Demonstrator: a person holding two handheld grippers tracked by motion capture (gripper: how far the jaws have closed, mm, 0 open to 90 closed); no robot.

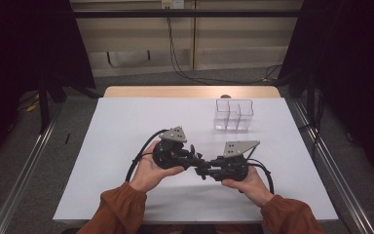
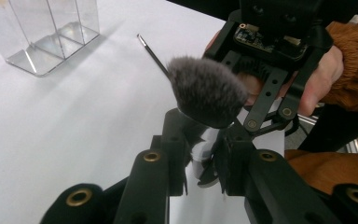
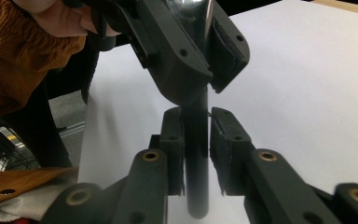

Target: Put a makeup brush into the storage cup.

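Gripping the same makeup brush (image 2: 207, 91) from both ends, above the white table (image 1: 126, 126) near its front edge. Left gripper (image 1: 195, 158) clamped tight on the shiny ferrule just under the bristles. Right gripper (image 3: 196, 128) closed around the dark handle (image 3: 196, 158), pads pretty much touching it on either side. Looked fluffy: grey, domed head, slim black handle. Sat well apart from the clear divided organizer (image 1: 233, 115) further back.
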